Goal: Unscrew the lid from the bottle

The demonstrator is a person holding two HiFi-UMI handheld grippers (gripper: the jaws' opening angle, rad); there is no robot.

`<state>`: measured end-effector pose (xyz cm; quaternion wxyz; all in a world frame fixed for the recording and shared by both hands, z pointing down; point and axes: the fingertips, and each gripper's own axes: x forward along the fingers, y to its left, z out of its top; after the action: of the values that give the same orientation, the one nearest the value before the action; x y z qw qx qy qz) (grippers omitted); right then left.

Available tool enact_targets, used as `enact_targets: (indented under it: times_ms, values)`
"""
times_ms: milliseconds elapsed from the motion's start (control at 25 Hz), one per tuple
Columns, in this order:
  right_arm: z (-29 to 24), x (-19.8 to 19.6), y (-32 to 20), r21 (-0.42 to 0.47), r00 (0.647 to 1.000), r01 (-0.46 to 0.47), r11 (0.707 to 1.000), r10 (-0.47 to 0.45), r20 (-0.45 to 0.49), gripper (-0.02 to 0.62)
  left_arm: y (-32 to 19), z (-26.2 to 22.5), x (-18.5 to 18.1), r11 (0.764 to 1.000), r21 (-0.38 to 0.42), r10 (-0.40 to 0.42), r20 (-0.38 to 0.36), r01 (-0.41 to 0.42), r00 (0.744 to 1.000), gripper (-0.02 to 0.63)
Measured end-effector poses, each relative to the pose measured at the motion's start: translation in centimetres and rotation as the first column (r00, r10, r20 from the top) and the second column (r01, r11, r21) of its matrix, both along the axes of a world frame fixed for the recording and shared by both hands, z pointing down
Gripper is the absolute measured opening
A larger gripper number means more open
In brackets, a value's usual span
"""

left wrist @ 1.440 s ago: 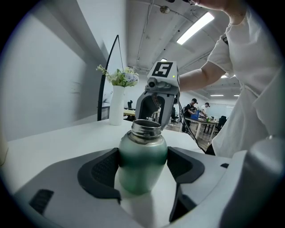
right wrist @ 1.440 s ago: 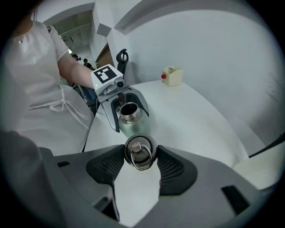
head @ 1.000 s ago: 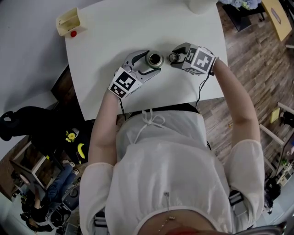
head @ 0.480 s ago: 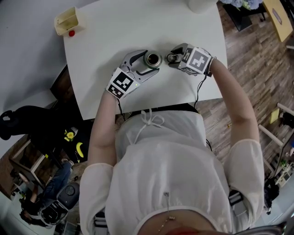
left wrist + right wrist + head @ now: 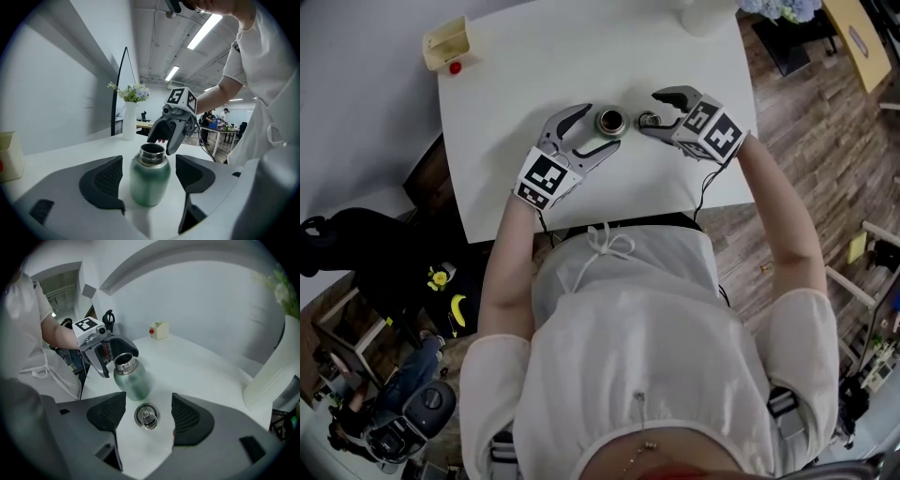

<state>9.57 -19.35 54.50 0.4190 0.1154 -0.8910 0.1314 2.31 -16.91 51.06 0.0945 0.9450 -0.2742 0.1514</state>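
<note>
So the lid is off, lying on the counter just beside the upright green bottle. The right hand-held gripper has just been opening, lid loose between its jaws. The left hand-held gripper is open around the bottle, not squeezing

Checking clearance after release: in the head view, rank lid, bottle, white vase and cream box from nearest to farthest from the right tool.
From the right tool, whose jaws have just been opening:
1. lid, lying between its jaws, not gripped.
2. bottle, just to its left.
3. white vase, at the far edge of the table.
4. cream box, far-left corner.
</note>
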Motion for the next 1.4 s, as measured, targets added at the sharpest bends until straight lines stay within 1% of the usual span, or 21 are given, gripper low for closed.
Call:
enact_targets:
  times_ms: [120,160,240,320,400,440,480,560,600,640,760,840,880,960,1040,1160,1280,1400]
  values:
    - [-3.0,-0.1,-0.4,0.081,0.996,-0.068,0.994,0.062,0.067,0.301,0.5,-3.0,-0.7,0.997,0.063,-0.035,-0.028,0.037,0.999,0.353]
    - [-4.1,-0.2,-0.5,0.111,0.992,-0.094,0.989,0.084,0.094,0.292,0.6,-4.2,-1.0,0.993,0.1,-0.056,-0.038,0.06,0.998,0.353]
    - [-6.4,-0.3,-0.8,0.164,0.979,-0.158,0.974,0.132,0.158,0.274,0.6,-6.7,-1.8,0.976,0.183,-0.108,-0.061,0.117,0.992,0.353]
    - [-8.5,-0.2,-1.1,0.225,0.955,-0.238,0.945,0.185,0.232,0.255,0.7,-8.8,-2.8,0.956,0.237,-0.158,-0.088,0.175,0.983,0.353]
    - [-10.9,-0.3,-1.4,0.285,0.919,-0.323,0.903,0.228,0.322,0.24,1.0,-10.6,-4.2,0.935,0.265,-0.215,-0.099,0.234,0.972,0.351]
    - [-12.3,-0.5,-1.2,0.304,0.899,-0.36,0.882,0.241,0.366,0.223,1.2,-11.6,-5.0,0.923,0.273,-0.252,-0.104,0.271,0.962,0.344]
    - [-13.5,-0.8,-1.0,0.319,0.881,-0.391,0.863,0.25,0.402,0.203,1.4,-12.7,-5.8,0.906,0.282,-0.295,-0.118,0.317,0.948,0.317]
    - [-15.5,-1.1,-0.5,0.353,0.853,-0.439,0.826,0.259,0.454,0.181,1.7,-15.3,-7.4,0.856,0.318,-0.371,-0.171,0.407,0.913,0.207]
    - [-16.1,-1.0,-0.2,0.368,0.84,-0.462,0.807,0.266,0.473,0.168,1.8,-16.3,-8.1,0.834,0.329,-0.398,-0.194,0.442,0.896,0.167]
    - [-16.7,-1.0,0.0,0.378,0.826,-0.488,0.786,0.277,0.49,0.155,2.0,-17.1,-8.8,0.818,0.332,-0.42,-0.21,0.469,0.883,0.144]
    - [-17.7,-0.4,0.5,0.368,0.769,-0.578,0.728,0.335,0.545,0.097,2.6,-18.4,-10.4,0.789,0.322,-0.469,-0.234,0.523,0.852,0.086]
    - [-18.3,0.3,0.5,0.353,0.726,-0.634,0.688,0.371,0.579,0.035,2.7,-18.7,-11.0,0.773,0.317,-0.499,-0.231,0.55,0.835,0.047]
    - [-18.6,0.6,0.5,0.347,0.71,-0.652,0.674,0.383,0.591,0.006,2.6,-18.6,-11.2,0.767,0.314,-0.514,-0.222,0.56,0.828,0.038]
    - [-19.0,0.9,0.7,0.336,0.694,-0.667,0.665,0.392,0.604,0.006,2.5,-18.1,-11.4,0.767,0.297,-0.537,-0.189,0.569,0.822,0.028]
    - [-19.3,1.1,1.1,0.338,0.689,-0.673,0.658,0.391,0.611,0.005,2.7,-17.7,-11.4,0.775,0.282,-0.542,-0.162,0.565,0.825,0.018]
    - [-19.9,1.3,1.5,0.362,0.689,-0.675,0.643,0.376,0.619,0.005,2.9,-17.8,-11.2,0.789,0.265,-0.53,-0.164,0.554,0.832,0.018]
    - [-20.2,1.1,2.0,0.365,0.691,-0.667,0.649,0.357,0.628,0.003,3.0,-18.1,-11.0,0.802,0.252,-0.511,-0.182,0.542,0.84,0.018]
    - [-20.1,1.0,2.3,0.36,0.694,-0.66,0.659,0.351,0.629,0.002,2.9,-18.0,-10.8,0.81,0.241,-0.505,-0.176,0.534,0.845,0.018]
